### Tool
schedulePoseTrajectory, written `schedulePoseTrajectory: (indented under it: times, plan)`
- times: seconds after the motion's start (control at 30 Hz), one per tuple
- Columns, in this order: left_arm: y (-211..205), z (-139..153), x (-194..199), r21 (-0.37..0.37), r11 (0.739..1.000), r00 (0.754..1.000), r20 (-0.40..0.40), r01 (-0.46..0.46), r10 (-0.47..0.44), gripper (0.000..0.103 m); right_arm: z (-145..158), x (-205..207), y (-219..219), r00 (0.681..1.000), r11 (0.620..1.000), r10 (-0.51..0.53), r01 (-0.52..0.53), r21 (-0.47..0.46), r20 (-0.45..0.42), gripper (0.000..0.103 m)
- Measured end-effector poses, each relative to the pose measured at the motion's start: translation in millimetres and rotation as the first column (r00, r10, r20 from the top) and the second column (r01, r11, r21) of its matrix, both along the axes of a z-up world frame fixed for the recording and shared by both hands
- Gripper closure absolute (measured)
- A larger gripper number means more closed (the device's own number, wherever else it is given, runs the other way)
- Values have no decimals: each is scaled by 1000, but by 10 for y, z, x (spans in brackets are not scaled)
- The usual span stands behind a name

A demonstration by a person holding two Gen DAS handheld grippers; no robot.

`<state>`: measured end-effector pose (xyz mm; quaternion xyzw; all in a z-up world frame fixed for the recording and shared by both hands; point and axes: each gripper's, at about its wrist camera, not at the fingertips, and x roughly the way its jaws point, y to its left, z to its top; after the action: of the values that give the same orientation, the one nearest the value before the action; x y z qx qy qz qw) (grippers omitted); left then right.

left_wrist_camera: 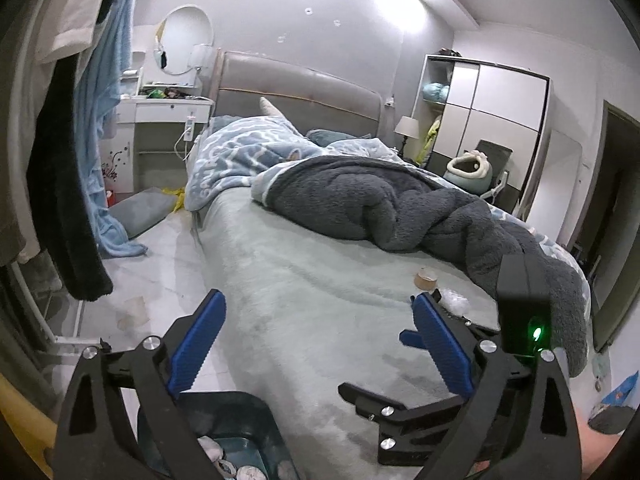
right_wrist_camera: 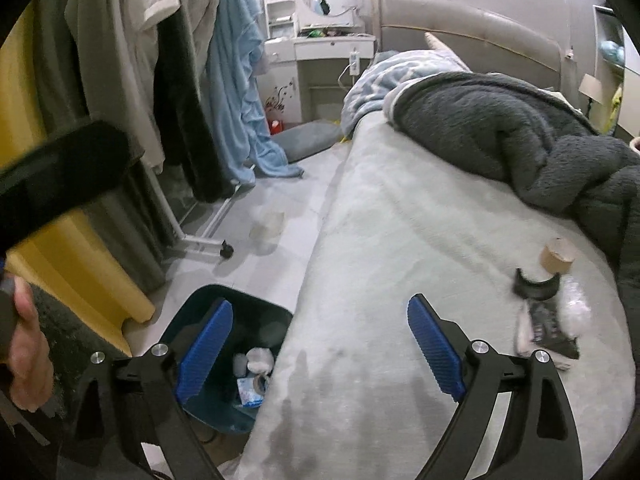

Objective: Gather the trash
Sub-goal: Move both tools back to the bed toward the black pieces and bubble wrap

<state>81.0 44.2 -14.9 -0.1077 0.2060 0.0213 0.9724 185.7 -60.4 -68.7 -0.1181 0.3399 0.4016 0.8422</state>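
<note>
While both grippers hang over the near edge of the bed [right_wrist_camera: 384, 216], I read the scene from left to right. At 9 o'clock in the right wrist view, a hand [right_wrist_camera: 24, 352] grips a dark handle in front of a yellow curtain [right_wrist_camera: 60, 248]. Hanging clothes [right_wrist_camera: 132, 60] fill the 10 to 11 o'clock sector, with a light blue robe [right_wrist_camera: 236, 92] draped to the floor.

At 7 o'clock sits the dark teal trash bin [right_wrist_camera: 224, 360] on the floor, just beside the bed edge. It already holds crumpled white wads and a blue-and-white wrapper. A clear cup [right_wrist_camera: 269, 224] lies on the floor beyond it, near the wheeled foot of the clothes rack.

My right gripper [right_wrist_camera: 320, 344] has its blue pads spread wide, nothing between them; the left pad overlaps the bin in the picture. My left gripper [left_wrist_camera: 320, 344] is likewise spread wide and empty above the pale green sheet, with the bin below its left finger at 7 o'clock.

At 3 to 4 o'clock in the right wrist view, the remaining trash lies on the sheet: a cardboard tube [right_wrist_camera: 558, 260], a black ring [right_wrist_camera: 534, 286] touching it, a dark wrapper [right_wrist_camera: 548, 328], and a crumpled white plastic piece [right_wrist_camera: 576, 308]. The dark grey blanket [right_wrist_camera: 500, 132] is heaped at 1 to 2 o'clock.
</note>
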Motion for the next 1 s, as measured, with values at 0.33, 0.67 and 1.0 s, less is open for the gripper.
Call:
schedulePoseTrajectory:
  times: [0.33,0.67,1.0]
  plan:
    - [-223,47,211,52,998,999,-6,40,-39,3,172,240,-415,996,996,-78,76,46,40,13]
    - [-426,-30,500,91,993,996,-36,81,-78,3,144,482,-881,986,986,-159,156,63,46,12]
    - [-484,-58,813,135,987,996,-24,89,-87,3,126,652,-1070,981,981,-188,184,60,57,12]
